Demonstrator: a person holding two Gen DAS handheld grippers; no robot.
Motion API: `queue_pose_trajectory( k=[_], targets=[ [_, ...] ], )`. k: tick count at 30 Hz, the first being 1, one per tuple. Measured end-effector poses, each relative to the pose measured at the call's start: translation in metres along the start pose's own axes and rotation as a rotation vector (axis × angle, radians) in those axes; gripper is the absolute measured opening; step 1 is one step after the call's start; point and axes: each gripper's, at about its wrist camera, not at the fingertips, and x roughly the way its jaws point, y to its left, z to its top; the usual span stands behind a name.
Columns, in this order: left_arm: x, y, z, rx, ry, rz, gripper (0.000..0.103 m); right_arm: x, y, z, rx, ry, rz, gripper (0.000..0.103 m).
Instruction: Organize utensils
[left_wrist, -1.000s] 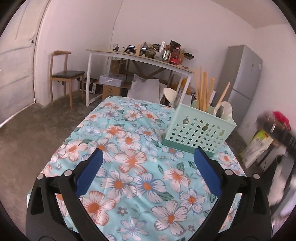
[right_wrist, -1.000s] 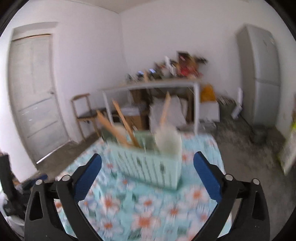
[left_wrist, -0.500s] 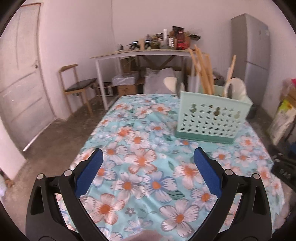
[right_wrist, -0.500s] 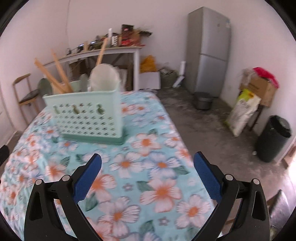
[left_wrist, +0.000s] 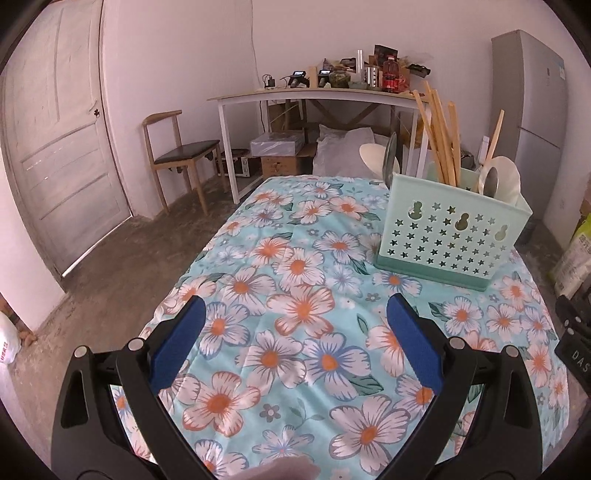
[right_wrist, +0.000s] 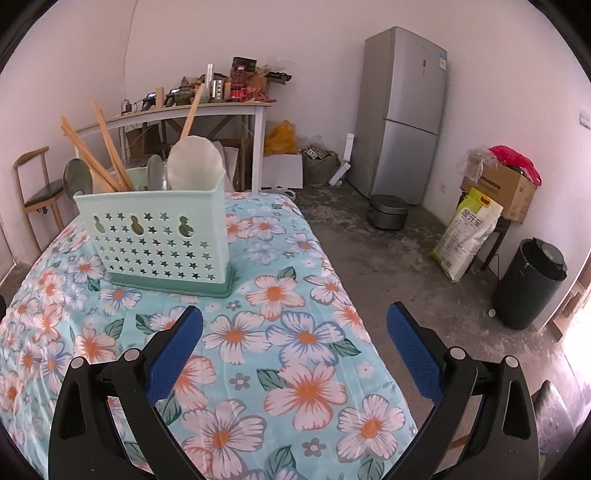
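plainly, the pale green plastic utensil caddy with star cut-outs (left_wrist: 452, 236) stands upright on the floral tablecloth (left_wrist: 295, 332), ahead-right of the left gripper (left_wrist: 295, 347) and ahead-left of the right gripper (right_wrist: 295, 349); both hang wide apart, empty. its wooden chopsticks (right_wrist: 107, 155) lean steeply.

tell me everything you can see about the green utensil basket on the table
The basket is a pale mint-green box that looks like plastic, with a darker green base. Its front wall is punched with rows of small stars and three gourd-shaped holes near the rim. It stands upright on the flowered tablecloth, ahead of both open grippers and untouched by either. Wooden chopsticks lean out of it, along with white and metal spoons, bowls up. The left wrist view shows the same front wall.
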Motion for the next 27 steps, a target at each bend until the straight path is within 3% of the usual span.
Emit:
queue_pose_trajectory(
  k=[27],
  targets=[
    [-0.001,-0.001,0.001,0.000,0.004,-0.053,0.095,-0.008,0.018,0.006,-0.033,-0.015,0.058,0.097]
  ],
)
